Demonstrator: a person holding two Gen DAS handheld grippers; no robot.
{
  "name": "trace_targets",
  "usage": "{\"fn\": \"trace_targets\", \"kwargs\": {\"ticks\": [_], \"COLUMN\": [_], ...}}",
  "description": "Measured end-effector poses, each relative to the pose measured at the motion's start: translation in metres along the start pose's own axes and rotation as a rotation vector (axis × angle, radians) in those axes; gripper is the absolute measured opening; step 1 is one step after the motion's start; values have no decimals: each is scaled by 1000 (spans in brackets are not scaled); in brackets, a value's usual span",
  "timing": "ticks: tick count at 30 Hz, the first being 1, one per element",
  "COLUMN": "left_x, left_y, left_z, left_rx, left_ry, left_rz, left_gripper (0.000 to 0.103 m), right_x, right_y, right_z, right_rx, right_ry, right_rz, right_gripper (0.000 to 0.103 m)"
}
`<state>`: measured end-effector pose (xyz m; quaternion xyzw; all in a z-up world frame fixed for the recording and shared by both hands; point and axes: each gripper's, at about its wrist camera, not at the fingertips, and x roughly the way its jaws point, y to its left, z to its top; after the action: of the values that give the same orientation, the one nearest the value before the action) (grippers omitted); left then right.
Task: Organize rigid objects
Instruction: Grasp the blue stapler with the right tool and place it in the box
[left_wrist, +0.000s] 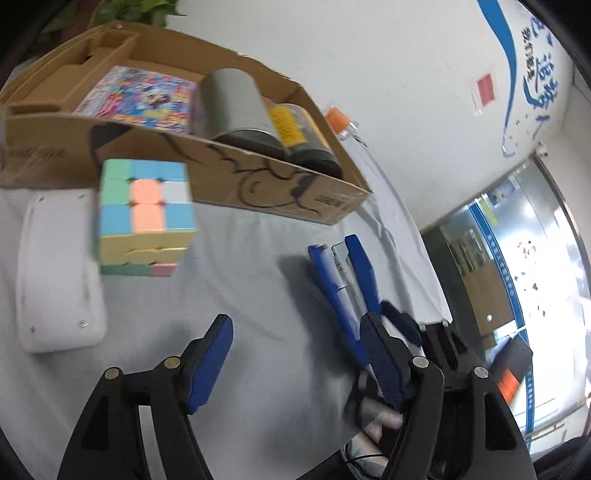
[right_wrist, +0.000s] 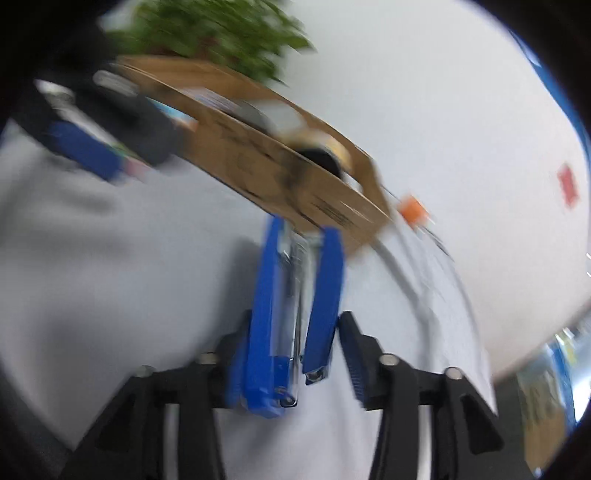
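The right gripper (right_wrist: 295, 295) has its jaws squeezed on a blue stapler (right_wrist: 291, 310). The stapler sits between the two blue fingers and points straight ahead, toward 12 o'clock in the right wrist view. Its long side runs the same way as the fingers. Its two arms are spread apart at the front end.

The left gripper (left_wrist: 295, 354) has its jaws wide apart and holds nothing. It hangs over the grey worktop (left_wrist: 240, 266).

Past the stapler, at 12 o'clock, stands a cardboard box (left_wrist: 280, 192). Inside it lie a colourful box (left_wrist: 144, 98), a grey can (left_wrist: 236, 101) and a dark jar with a yellow label (left_wrist: 299, 136). In the left wrist view a pastel puzzle cube (left_wrist: 144, 212) sits on the worktop at 10 o'clock, just in front of the cardboard box. A white device (left_wrist: 55, 273) lies beside the cube, at 9 o'clock.

The right wrist view is blurry, so that gripper seems to be moving fast. The stapler could bump the front wall of the cardboard box. It could also twist in the jaws, because it is long and is held by its thin sides. It may then drop onto the worktop.
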<state>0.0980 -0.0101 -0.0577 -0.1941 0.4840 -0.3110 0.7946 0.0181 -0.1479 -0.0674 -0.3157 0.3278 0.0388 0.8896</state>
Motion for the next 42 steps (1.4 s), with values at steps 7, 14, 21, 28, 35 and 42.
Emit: {"fn": "trace_targets", "kwargs": {"ticks": [7, 14, 21, 28, 35, 42], "left_x": [6, 13, 22, 14, -41, -88], "left_y": [21, 22, 30, 39, 21, 15], "left_z": [0, 1, -9, -12, 26, 136], "left_rx": [-55, -54, -104, -118, -12, 127], "left_ry": [13, 65, 110, 86, -41, -124], "left_rz": [28, -36, -115, -97, -57, -11], "left_gripper": [69, 69, 68, 44, 40, 40], "right_x": [4, 16, 14, 19, -4, 11], "right_y": [-35, -25, -40, -25, -25, -49], "right_z": [13, 8, -7, -4, 53, 154], "right_rx": [345, 359, 622, 774, 713, 731], "right_ry": [24, 105, 153, 195, 57, -113], "right_rz": [283, 289, 600, 852, 825, 811], "right_gripper": [58, 29, 25, 25, 25, 25]}}
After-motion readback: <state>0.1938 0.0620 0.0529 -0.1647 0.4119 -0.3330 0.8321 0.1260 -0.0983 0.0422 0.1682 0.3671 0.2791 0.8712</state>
